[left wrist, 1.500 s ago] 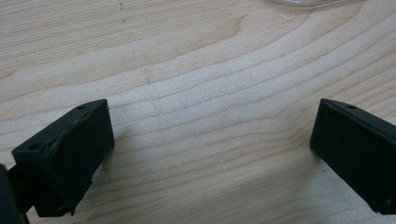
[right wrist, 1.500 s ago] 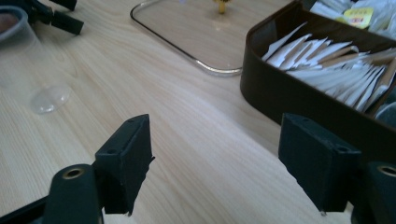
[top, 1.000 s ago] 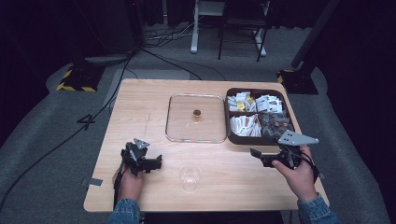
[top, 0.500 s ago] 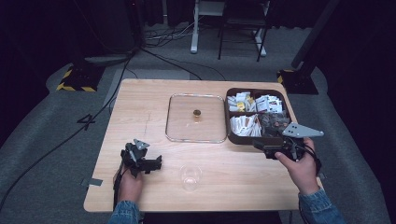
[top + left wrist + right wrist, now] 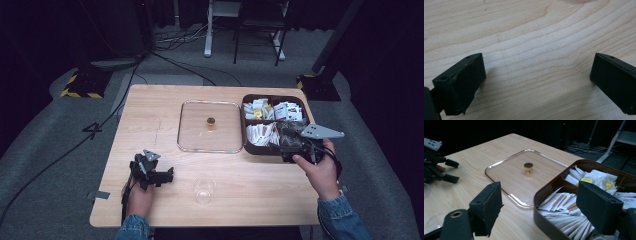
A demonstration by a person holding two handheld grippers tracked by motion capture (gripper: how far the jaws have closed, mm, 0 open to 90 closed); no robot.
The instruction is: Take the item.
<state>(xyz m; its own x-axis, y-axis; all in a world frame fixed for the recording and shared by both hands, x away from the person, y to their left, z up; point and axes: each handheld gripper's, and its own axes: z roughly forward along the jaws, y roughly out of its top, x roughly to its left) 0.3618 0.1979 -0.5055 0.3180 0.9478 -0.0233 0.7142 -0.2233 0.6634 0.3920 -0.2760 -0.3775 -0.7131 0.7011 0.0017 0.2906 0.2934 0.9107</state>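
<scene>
A clear square lid with a gold knob lies flat at the table's middle. To its right stands a brown divided box holding several white packets. My right gripper hovers at the box's near edge, open and holding nothing. In the right gripper view its gripper frames the packets, with the box's rim, the lid and its knob ahead. My left gripper rests low at the near left, open over bare wood.
A small clear glass cup stands near the table's front edge, between the two hands. The left gripper appears far off in the right gripper view. Dark floor, cables and stand legs surround the table.
My right gripper has moved forward and slightly left, from the bare wood up to the box's near edge. The left gripper has stayed in place.
</scene>
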